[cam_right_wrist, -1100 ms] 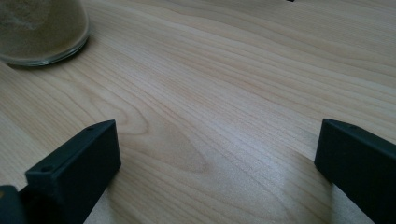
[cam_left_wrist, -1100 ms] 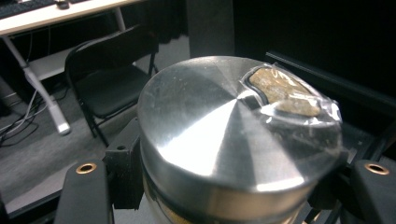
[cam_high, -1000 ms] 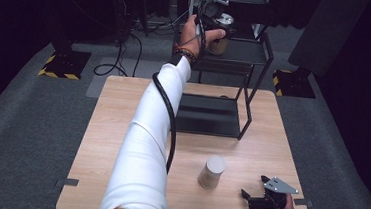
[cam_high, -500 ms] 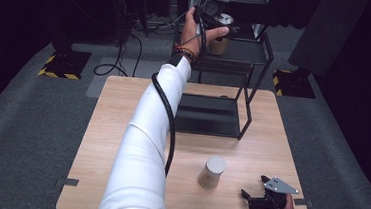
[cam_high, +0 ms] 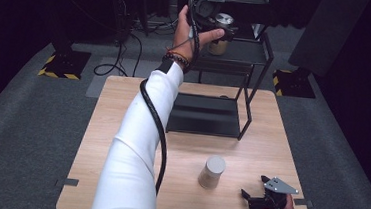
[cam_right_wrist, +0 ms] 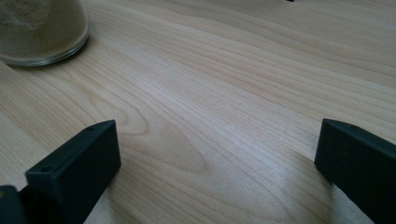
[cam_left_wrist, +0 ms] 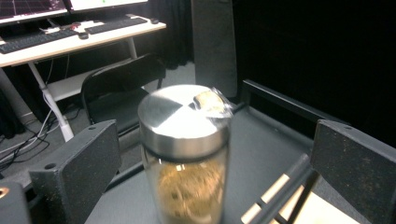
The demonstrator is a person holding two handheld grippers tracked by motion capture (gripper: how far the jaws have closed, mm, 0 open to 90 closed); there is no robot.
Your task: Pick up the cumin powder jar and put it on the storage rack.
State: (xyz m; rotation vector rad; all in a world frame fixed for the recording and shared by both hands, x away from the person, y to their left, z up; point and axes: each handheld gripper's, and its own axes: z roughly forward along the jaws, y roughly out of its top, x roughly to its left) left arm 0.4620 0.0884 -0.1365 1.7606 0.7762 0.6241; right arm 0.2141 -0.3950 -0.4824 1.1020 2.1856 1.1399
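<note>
Glass jars number two: shelf jar (cam_left_wrist: 184,154), table jar (cam_high: 212,172).

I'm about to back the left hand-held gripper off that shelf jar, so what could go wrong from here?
1. The left hand-held gripper has its jaws open either side of the jar; a sideways pull could tip it.
2. The jar seems close to the shelf edge, so a nudge might drop it.

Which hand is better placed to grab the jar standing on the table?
Right. The right gripper rests on the table with jaws open, just beside that jar. The left gripper is up at the shelf, around the other jar.
</note>
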